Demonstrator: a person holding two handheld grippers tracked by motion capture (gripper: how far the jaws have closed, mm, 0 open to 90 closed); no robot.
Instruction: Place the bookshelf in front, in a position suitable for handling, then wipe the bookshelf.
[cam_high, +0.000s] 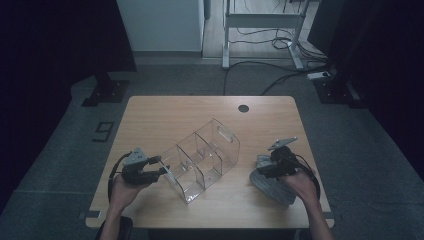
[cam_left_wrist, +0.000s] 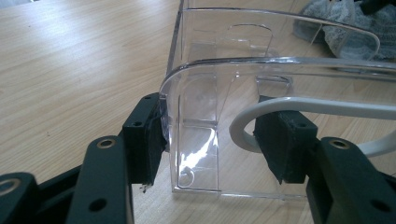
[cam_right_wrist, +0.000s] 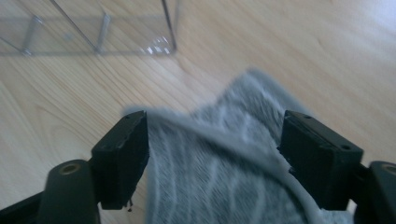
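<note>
A clear plastic organizer (cam_high: 202, 157) with several compartments stands slantwise mid-table. My left gripper (cam_high: 162, 168) is at its near left end. In the left gripper view the jaws (cam_left_wrist: 210, 140) stand half apart: the left pad (cam_left_wrist: 149, 140) touches the organizer's corner wall (cam_left_wrist: 196, 116) from outside, the right pad (cam_left_wrist: 285, 140) stands well clear of that wall. A grey cloth (cam_high: 272, 187) lies crumpled at the table's right front. My right gripper (cam_high: 264, 167) hovers over it, open, with the cloth (cam_right_wrist: 210, 177) between its jaws (cam_right_wrist: 212, 149) and not pinched. The cloth (cam_left_wrist: 345, 23) also shows past the organizer.
The wooden table (cam_high: 175, 115) has a dark cable hole (cam_high: 243, 108) near its far edge. Beyond it, a white desk frame (cam_high: 260, 22) and loose cables (cam_high: 285, 75) lie on the floor. The organizer's corner (cam_right_wrist: 168, 44) sits just ahead of my right gripper.
</note>
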